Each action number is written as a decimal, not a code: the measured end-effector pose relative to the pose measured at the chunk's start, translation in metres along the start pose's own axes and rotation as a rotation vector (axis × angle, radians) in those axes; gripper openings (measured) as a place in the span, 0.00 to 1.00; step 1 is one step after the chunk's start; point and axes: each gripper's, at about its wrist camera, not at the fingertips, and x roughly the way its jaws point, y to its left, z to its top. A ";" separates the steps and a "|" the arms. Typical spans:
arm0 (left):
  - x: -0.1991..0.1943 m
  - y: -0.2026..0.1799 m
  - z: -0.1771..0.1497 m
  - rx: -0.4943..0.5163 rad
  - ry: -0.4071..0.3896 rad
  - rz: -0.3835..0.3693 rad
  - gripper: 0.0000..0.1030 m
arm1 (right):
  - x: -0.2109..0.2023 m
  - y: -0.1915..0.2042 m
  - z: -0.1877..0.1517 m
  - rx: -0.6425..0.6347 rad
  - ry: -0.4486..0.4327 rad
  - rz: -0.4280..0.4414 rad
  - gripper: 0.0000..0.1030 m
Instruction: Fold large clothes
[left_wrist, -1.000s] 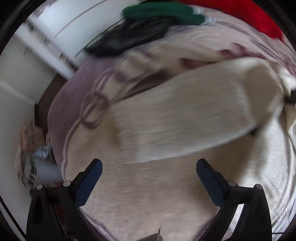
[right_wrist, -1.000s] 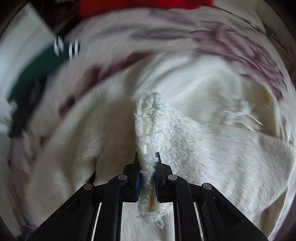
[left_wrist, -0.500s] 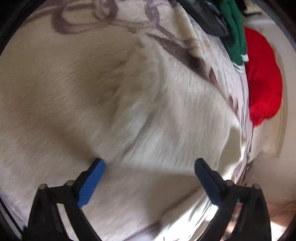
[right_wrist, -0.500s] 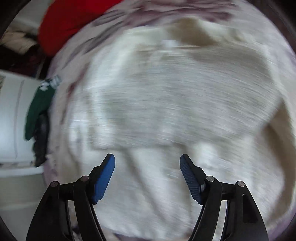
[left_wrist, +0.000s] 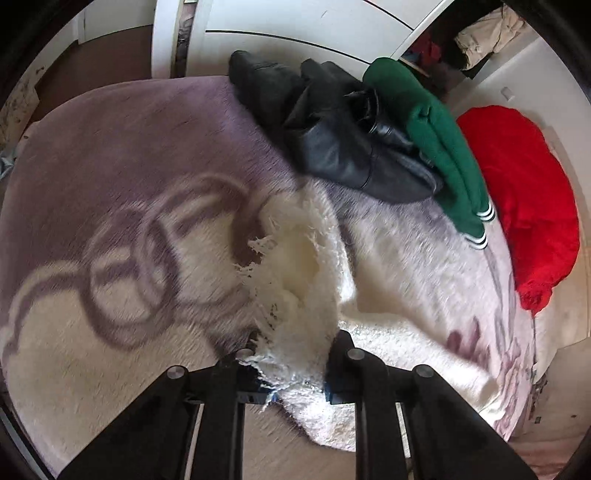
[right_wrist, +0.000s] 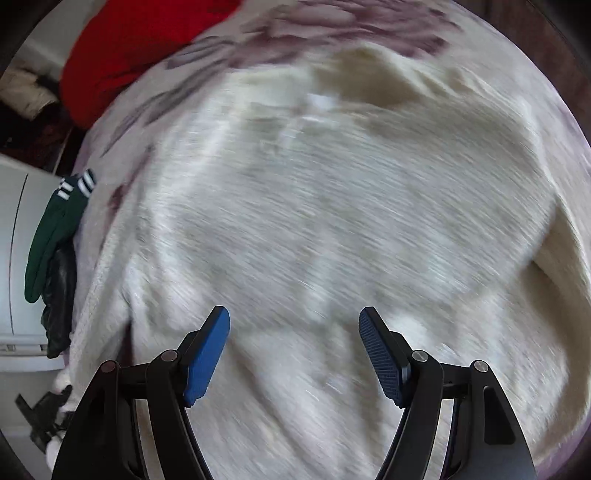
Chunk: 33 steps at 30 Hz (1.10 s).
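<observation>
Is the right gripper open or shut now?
Open. The right gripper has its blue pads wide apart above the cream garment, nothing between them.

Purple patterned bedspread, white wardrobe doors, brown floor, soft daylight

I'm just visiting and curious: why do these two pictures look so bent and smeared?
Both views are fisheye, so the edges curve and darken. Left wrist view: fairly sharp on the black jacket and green top, blanket slightly smeared. Right wrist view: the cream sweater is streaked by motion blur, while the open right gripper stays crisp.
</observation>
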 end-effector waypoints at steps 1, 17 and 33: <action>0.002 -0.003 0.003 0.006 0.000 -0.001 0.14 | 0.009 0.012 0.005 -0.018 -0.013 -0.019 0.72; 0.005 0.107 -0.032 -0.446 0.230 -0.383 0.71 | 0.027 -0.002 -0.020 -0.055 0.142 -0.012 0.77; 0.006 -0.018 -0.009 0.068 0.002 -0.057 0.07 | 0.025 -0.033 0.017 -0.077 0.076 -0.232 0.80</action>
